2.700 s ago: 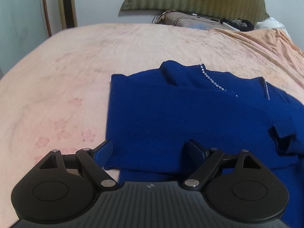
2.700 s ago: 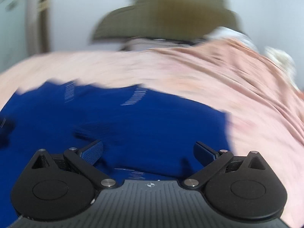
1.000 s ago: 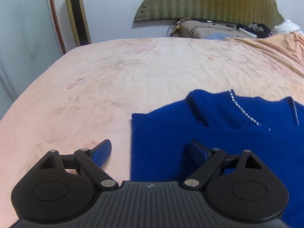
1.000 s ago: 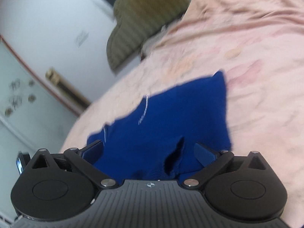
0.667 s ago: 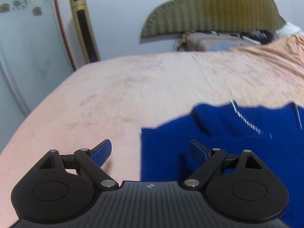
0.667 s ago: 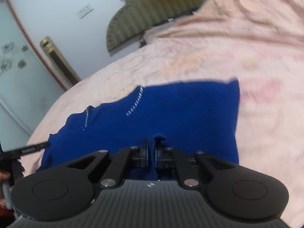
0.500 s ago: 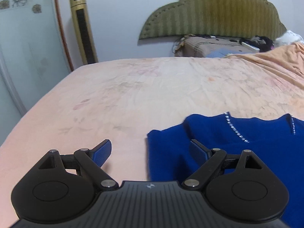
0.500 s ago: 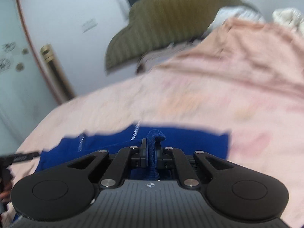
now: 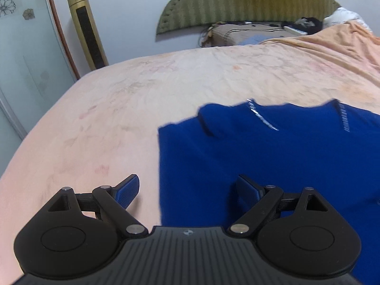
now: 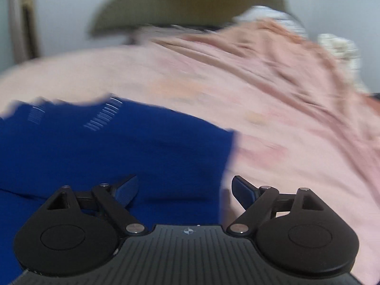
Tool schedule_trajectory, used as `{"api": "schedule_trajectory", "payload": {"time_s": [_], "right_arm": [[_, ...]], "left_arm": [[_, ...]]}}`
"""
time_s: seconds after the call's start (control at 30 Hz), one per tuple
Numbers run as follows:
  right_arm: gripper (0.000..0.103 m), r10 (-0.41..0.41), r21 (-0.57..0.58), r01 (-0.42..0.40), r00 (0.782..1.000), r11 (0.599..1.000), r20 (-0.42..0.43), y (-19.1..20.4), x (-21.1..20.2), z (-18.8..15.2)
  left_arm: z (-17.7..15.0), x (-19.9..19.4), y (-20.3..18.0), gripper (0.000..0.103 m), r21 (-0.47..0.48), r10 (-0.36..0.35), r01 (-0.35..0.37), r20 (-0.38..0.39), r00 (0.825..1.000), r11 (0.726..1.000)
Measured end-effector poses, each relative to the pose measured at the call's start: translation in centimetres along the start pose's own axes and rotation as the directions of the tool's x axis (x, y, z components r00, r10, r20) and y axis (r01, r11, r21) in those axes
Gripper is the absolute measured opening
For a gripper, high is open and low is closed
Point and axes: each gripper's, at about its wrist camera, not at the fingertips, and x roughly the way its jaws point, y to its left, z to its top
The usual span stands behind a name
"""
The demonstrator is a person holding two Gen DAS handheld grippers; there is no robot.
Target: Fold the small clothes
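Note:
A dark blue knit top (image 9: 273, 156) with two lines of small silver studs lies flat on the pink bedspread (image 9: 123, 109). My left gripper (image 9: 187, 190) stands open over the top's left edge, one finger above the bedspread, the other above the cloth, nothing pinched. In the blurred right wrist view the same blue top (image 10: 114, 147) fills the left half. My right gripper (image 10: 185, 190) straddles its right edge; its jaws are opening, wide apart, and hold no cloth.
A green padded headboard (image 9: 249, 0) and a cluttered bedside stand (image 9: 247, 33) are at the back. A gold tower fan (image 9: 86, 28) and a frosted glass door (image 9: 26, 54) stand at the left. An orange blanket (image 9: 339, 45) is bunched at the far right.
My right gripper pinched a fold of the blue top, then let it go, opening wide as its view levelled out. My left gripper stayed open and shifted, the top now nearer to it.

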Motion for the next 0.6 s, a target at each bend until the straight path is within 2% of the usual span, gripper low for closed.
{"api": "schedule_trajectory", "payload": {"time_s": [0.03, 0.07, 0.13, 0.33, 0.6], "right_arm": [[0.088, 0.002, 0.034, -0.003, 1.000, 0.999, 0.029, -0.3, -1.0, -0.4], [0.090, 0.036, 0.077, -0.041, 0.997, 0.996, 0.062, -0.7, -2.3, -0.8], [0.103, 0.105, 0.133, -0.118, 0.989, 0.984, 0.105, -1.0, -4.3, -2.0], [0.102, 0.131, 0.080, -0.137, 0.989, 0.987, 0.073, 0.6, -7.9, -4.9], [0.102, 0.166, 0.116, -0.176, 0.982, 0.978, 0.093, 0.2, -11.9, -8.1]], "left_arm": [[-0.5, -0.5, -0.1, 0.090, -0.005, -0.011, 0.011, -0.007, 1.000, 1.000], [-0.9, -0.9, -0.2, 0.090, -0.009, -0.025, 0.024, -0.016, 1.000, 1.000], [-1.9, -1.8, -0.3, 0.090, -0.021, -0.059, 0.058, -0.032, 0.998, 0.998], [-4.5, -4.3, -0.6, 0.090, -0.022, -0.102, 0.101, -0.046, 0.994, 0.995], [-7.7, -6.9, -0.2, 0.090, -0.027, -0.114, 0.112, -0.067, 0.991, 0.993]]}}
